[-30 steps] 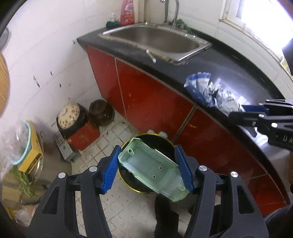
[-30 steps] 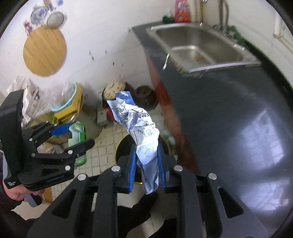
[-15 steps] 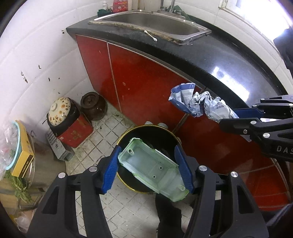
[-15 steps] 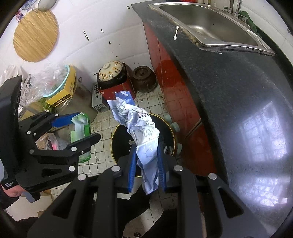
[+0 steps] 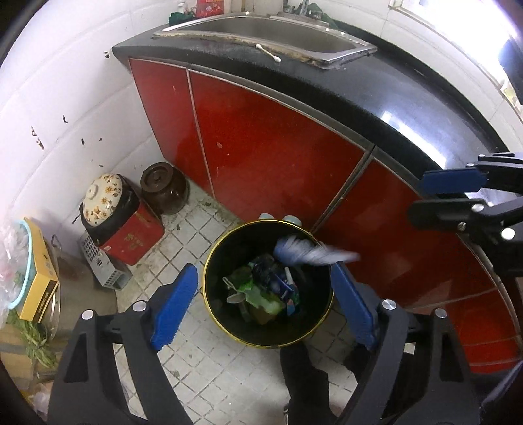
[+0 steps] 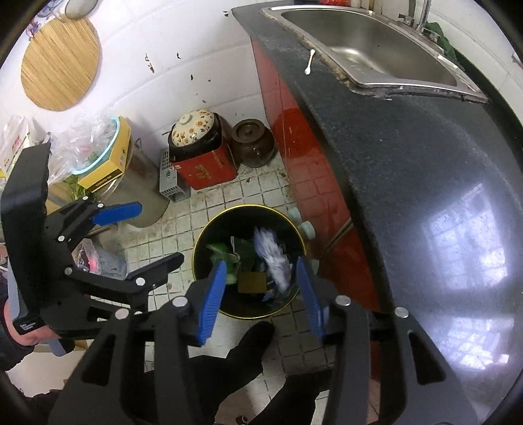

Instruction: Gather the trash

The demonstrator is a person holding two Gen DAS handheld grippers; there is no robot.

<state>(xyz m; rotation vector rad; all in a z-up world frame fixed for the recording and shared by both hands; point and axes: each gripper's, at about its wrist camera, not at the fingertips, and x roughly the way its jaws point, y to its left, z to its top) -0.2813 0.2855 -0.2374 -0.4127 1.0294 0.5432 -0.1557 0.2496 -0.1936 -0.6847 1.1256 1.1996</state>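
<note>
Both drops happening over the bin (image 5: 209, 261) on the floor. Left gripper (image 5: 261, 305) has just been opening, fingers wide, nothing between them. Right gripper (image 6: 260, 294) also just opening; crumpled wrapper (image 6: 273, 255) falling free, motion-blurred, at the bin mouth. Hold both above the rim until it lands. Green tray not clearly distinguishable among the trash inside.

A home kitchen: steel sink (image 5: 261, 31) set in a black countertop (image 5: 376, 98) above red cabinets (image 5: 261, 147).

left hand-held gripper (image 5: 263, 307): just opened wide, empty | right hand-held gripper (image 6: 261, 296): just opened, empty, pointing down
</note>
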